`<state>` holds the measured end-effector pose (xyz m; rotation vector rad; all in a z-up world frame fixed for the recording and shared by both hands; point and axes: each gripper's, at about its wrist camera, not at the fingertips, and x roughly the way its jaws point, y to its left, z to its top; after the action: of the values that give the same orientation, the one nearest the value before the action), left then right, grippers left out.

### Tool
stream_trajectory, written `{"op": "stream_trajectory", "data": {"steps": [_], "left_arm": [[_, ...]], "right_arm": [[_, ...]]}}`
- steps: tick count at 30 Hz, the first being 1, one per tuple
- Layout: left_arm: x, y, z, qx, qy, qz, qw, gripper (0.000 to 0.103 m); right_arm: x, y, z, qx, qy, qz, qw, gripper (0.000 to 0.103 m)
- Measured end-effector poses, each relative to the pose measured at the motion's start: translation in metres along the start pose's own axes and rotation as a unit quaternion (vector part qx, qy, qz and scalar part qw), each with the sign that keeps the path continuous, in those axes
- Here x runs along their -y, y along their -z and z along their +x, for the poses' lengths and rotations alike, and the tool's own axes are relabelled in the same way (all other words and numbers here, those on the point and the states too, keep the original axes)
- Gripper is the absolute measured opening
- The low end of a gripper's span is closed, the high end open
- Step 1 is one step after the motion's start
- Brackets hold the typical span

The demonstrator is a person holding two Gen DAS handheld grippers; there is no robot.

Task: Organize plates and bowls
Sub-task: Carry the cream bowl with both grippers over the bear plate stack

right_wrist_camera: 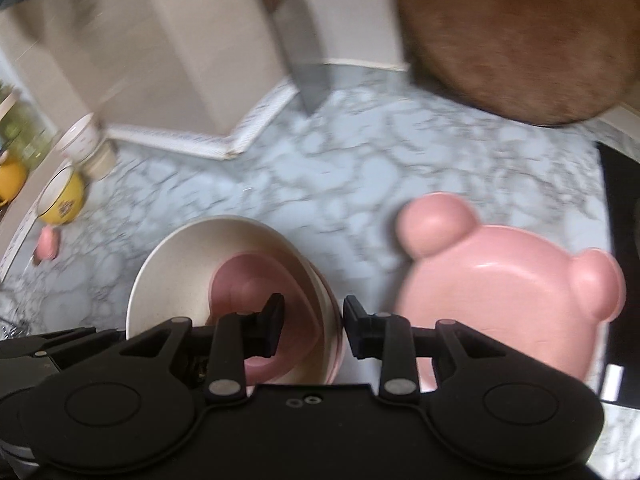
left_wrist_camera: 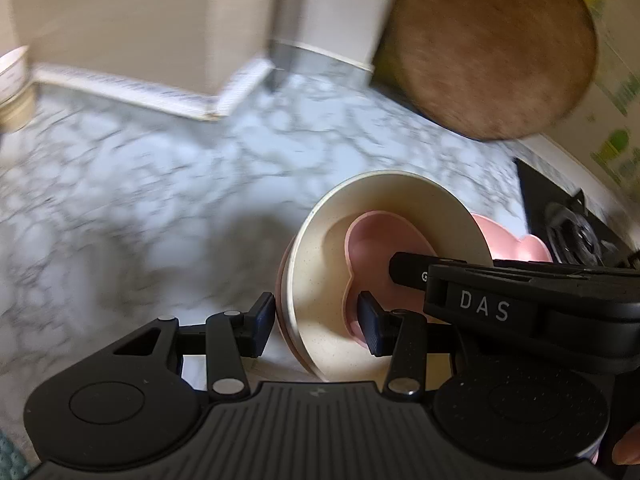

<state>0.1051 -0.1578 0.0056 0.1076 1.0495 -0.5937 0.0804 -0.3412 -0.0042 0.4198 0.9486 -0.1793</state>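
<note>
Gripping rim of cream bowl (left_wrist_camera: 400, 200) from both sides: left gripper (left_wrist_camera: 316, 326) jaws closed on left wall, right gripper (right_wrist_camera: 314, 326) jaws closed on right wall. Small pink bowl (right_wrist_camera: 256, 280) nested inside cream bowl. Bear-shaped pink plate (right_wrist_camera: 500, 292) just beside on marble tabletop (right_wrist_camera: 320, 184). Farther: yellow cup (right_wrist_camera: 64, 196) at left, round wooden board (right_wrist_camera: 520, 36) at back right.

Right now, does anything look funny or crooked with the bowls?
Yes. The cream bowl is tipped up instead of sitting flat, with a pink dish nested inside. Both hand-held grippers straddle its rim: left, right.
</note>
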Motion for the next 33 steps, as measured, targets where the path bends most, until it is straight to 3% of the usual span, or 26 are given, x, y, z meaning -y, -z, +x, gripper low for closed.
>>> {"op": "stream_trajectory", "data": {"steps": [15,26,33], "left_arm": [[0.109,-0.015,0.056,-0.035,0.033,0.074,0.9961,0.044],[0.138,-0.013,0.091,-0.070,0.036,0.089,0.9930,0.044],[0.144,-0.015,0.100,-0.071,0.034,0.097,0.9922,0.044]], "right_arm": [[0.111,-0.004,-0.013,0.001,0.043,0.076,0.996,0.032],[0.149,0.002,0.001,-0.023,0.050,0.109,0.993,0.032],[0.158,0.001,0.008,-0.029,0.052,0.119,0.991,0.031]]}}
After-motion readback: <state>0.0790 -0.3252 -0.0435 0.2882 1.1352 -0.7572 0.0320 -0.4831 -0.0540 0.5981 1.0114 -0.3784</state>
